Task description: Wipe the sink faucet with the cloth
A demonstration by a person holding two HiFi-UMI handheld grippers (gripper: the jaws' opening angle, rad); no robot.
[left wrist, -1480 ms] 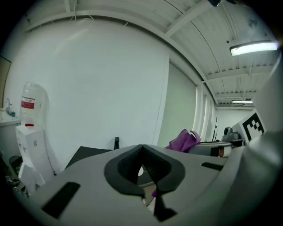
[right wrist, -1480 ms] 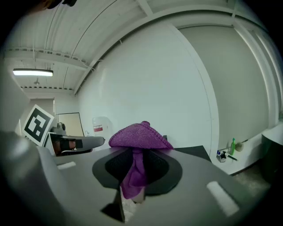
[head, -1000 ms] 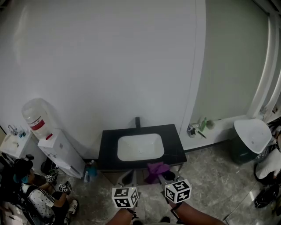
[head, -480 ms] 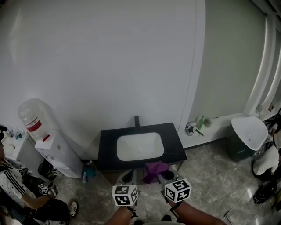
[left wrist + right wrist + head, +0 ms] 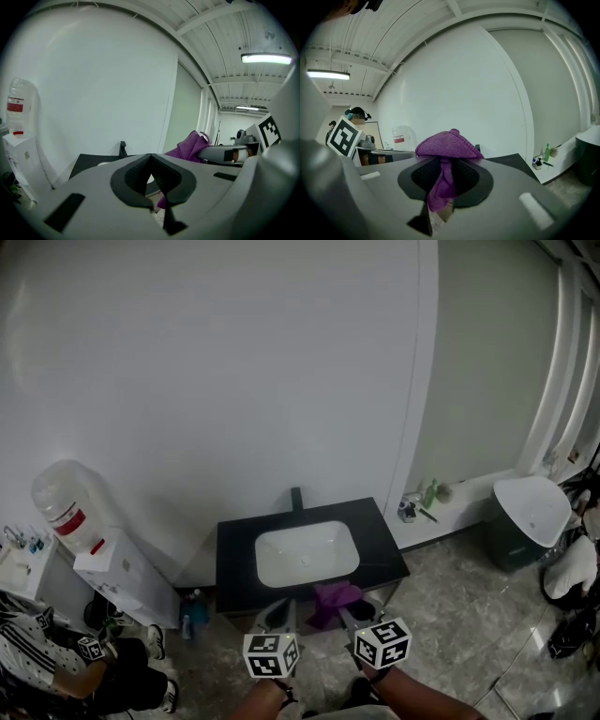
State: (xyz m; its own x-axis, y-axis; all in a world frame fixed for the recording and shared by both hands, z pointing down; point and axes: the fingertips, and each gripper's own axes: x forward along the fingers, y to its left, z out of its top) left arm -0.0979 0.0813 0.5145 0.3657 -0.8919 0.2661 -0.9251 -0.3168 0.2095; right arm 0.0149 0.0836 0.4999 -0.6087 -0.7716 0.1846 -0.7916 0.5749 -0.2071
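Drooping purple cloth point(image 5: 446, 146) clamped in right gripper point(image 5: 442, 187) jaws; left gripper point(image 5: 154, 185) jaws together.

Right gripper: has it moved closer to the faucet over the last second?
No. The right gripper, shut on the purple cloth, hangs at the black counter's front edge as before, no nearer the faucet.

- Head view: high up, facing steeply down, well back from the black bench point(image 5: 234, 559) and sink point(image 5: 307, 556).
- Left gripper view: low, near level, looking along its jaws toward the bench and faucet point(image 5: 123, 149).
- Right gripper view: low too, with the cloth point(image 5: 449, 145) right at the lens.
- All three share the bench and the white wall point(image 5: 234, 381).
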